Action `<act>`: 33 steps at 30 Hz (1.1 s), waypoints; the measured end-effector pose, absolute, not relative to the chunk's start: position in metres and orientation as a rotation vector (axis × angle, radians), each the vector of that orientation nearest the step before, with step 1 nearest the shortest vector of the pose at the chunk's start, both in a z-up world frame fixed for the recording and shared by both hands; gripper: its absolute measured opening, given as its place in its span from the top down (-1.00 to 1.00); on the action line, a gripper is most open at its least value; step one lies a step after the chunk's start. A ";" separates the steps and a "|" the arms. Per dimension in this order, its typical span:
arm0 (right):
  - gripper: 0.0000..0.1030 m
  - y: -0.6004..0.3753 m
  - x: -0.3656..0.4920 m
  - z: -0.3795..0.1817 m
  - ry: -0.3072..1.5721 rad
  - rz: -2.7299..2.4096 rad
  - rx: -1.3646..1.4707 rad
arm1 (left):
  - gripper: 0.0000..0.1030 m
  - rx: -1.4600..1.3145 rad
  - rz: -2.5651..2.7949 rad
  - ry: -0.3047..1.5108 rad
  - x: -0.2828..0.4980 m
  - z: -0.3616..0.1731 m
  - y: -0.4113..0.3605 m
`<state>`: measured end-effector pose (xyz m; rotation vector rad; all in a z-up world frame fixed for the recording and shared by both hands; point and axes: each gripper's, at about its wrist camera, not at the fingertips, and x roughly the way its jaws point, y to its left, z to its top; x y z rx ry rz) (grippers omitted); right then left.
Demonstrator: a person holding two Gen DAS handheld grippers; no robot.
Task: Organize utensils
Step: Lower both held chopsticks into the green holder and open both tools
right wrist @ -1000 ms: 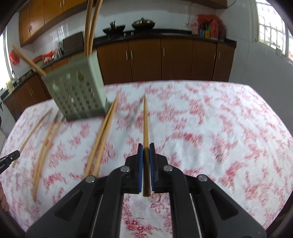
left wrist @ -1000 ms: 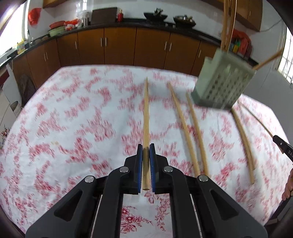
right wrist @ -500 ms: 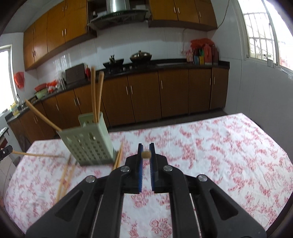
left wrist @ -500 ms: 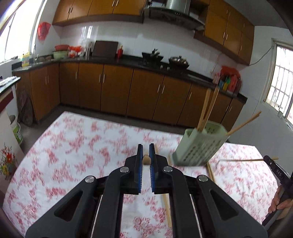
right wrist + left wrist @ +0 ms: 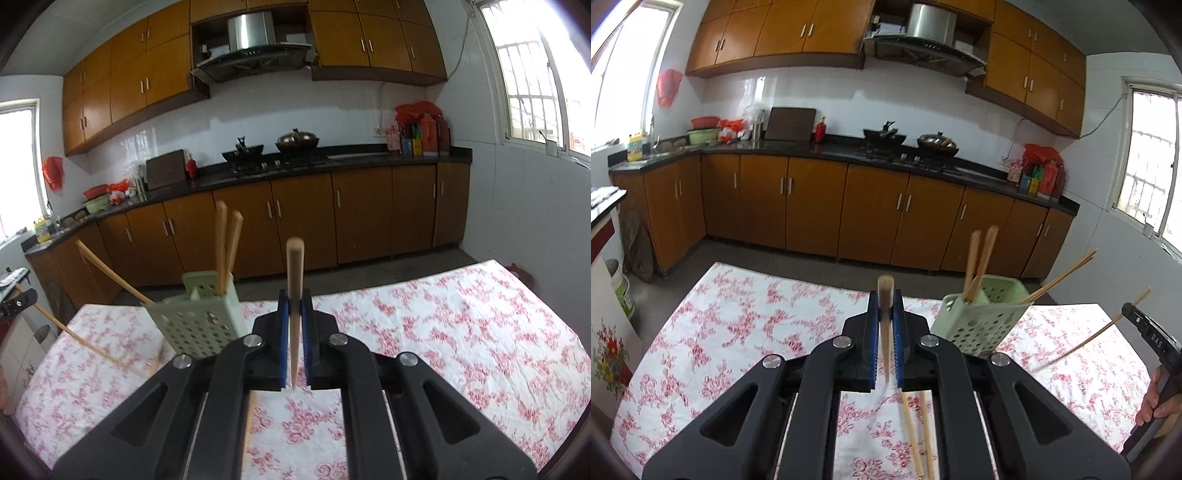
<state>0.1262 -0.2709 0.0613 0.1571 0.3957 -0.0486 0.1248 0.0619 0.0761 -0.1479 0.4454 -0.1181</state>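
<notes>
We pinch one chopstick (image 5: 885,325) in each gripper (image 5: 885,345), jaws clamped, the holder (image 5: 201,325) ahead, nearer our left gripper.

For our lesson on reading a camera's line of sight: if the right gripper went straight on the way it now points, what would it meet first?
Probably nothing on the table: past the right gripper and its chopstick, the line seems to clear the table's far edge toward the cabinets. The holder sits left; depth is uncertain.

Bright window daylight, fisheye-warped edges
</notes>
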 end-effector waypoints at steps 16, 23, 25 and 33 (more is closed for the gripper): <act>0.85 -0.245 0.130 0.163 0.166 0.106 0.225 | 0.86 -0.158 -0.204 0.234 0.137 0.172 0.006; 0.85 -0.236 0.173 0.162 0.135 0.070 0.220 | 0.86 -0.214 -0.144 0.145 0.173 0.188 -0.007; 0.85 -0.234 0.185 0.158 0.149 0.070 0.226 | 0.86 -0.224 -0.122 0.124 0.180 0.185 -0.009; 0.85 -0.224 0.219 0.130 0.217 0.089 0.231 | 0.86 -0.247 -0.093 0.131 0.204 0.156 -0.015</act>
